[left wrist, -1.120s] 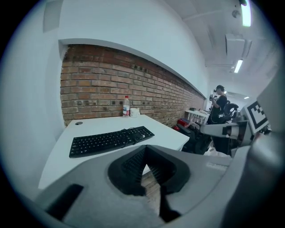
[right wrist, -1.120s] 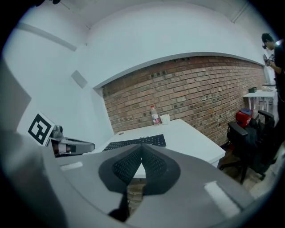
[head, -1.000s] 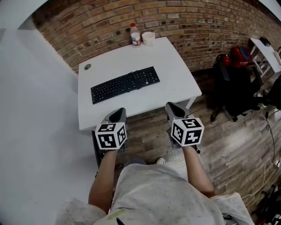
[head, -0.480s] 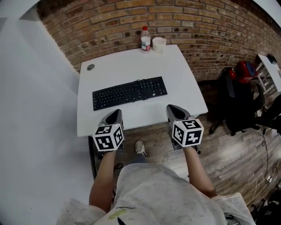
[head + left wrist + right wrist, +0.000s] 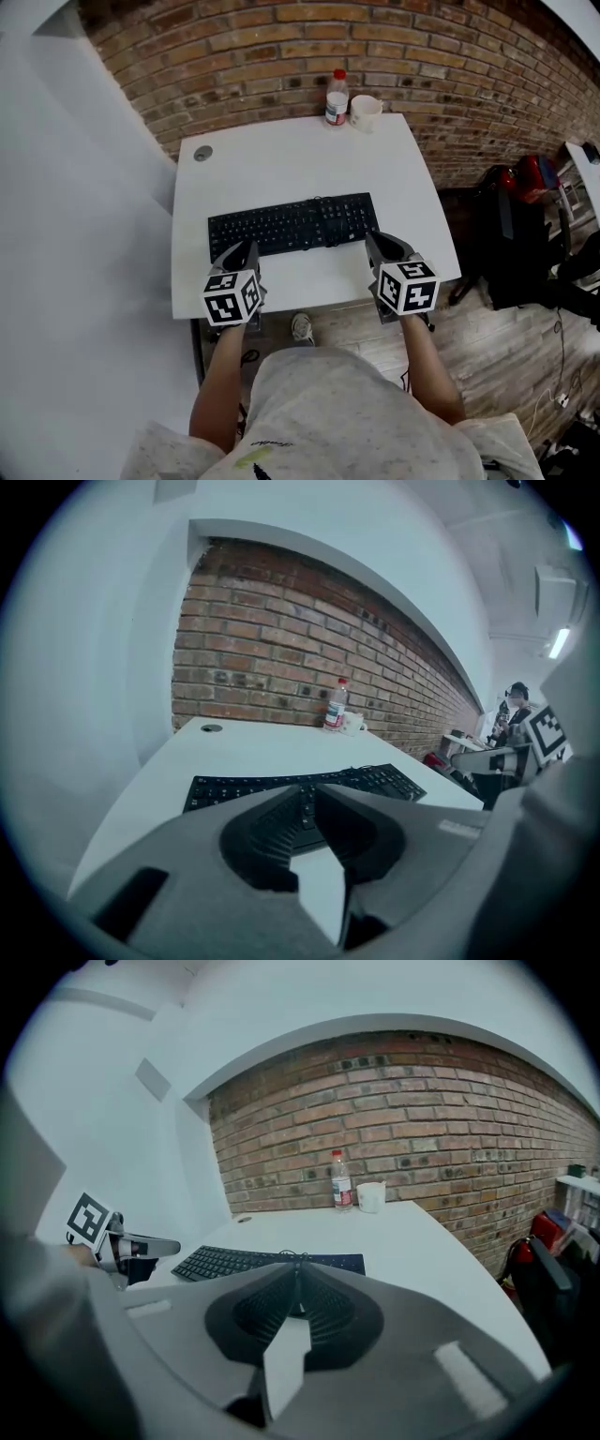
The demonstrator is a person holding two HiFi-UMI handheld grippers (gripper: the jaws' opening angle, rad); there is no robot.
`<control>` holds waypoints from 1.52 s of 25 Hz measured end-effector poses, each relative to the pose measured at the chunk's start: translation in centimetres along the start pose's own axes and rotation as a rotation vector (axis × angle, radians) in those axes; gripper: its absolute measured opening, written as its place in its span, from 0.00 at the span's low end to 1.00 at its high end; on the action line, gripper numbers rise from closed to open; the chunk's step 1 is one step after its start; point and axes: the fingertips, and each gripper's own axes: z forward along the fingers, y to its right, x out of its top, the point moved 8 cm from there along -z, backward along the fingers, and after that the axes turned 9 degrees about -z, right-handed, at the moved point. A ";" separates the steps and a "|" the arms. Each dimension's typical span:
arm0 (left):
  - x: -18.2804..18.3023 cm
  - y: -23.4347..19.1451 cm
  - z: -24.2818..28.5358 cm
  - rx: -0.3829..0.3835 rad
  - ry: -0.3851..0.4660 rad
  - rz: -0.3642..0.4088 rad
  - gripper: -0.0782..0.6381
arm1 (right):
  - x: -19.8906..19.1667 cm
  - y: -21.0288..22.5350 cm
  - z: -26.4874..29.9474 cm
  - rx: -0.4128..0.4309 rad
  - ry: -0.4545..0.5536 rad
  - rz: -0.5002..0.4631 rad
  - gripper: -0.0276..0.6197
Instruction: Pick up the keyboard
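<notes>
A black keyboard [image 5: 291, 225] lies flat along the near half of the white table [image 5: 281, 159]. My left gripper [image 5: 246, 251] hovers over the table's front edge just short of the keyboard's left end. Its jaws are opening, tips still close together, with nothing between them. My right gripper [image 5: 382, 242] is at the keyboard's right end, shut and empty. In the left gripper view the keyboard [image 5: 234, 787] stretches just beyond the fingertips. The right gripper view has the keyboard [image 5: 253, 1262] ahead and to the left.
A plastic bottle [image 5: 336, 97] and a white mug [image 5: 365, 112] stand at the table's far edge against the brick wall. A round cable grommet [image 5: 202, 153] sits at the far left corner. Dark bags and a chair [image 5: 525, 216] crowd the wooden floor to the right.
Both grippers have moved forward from over the floor to above the table's front edge, reaching the keyboard's two ends. The keyboard has not moved.
</notes>
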 end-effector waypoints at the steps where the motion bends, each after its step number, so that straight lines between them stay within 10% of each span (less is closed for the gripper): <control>1: 0.3 -0.8 0.5 0.007 -0.004 -0.001 0.18 | 0.0 0.1 0.8 -0.004 -0.013 -0.004 0.10; 20: 1.5 -10.9 6.1 0.155 -0.119 -0.034 0.57 | 0.1 3.3 10.7 -0.102 -0.149 -0.001 0.39; 38: 0.4 -12.8 7.9 0.107 -0.174 -0.132 0.73 | -2.4 5.8 14.6 -0.059 -0.223 0.058 0.69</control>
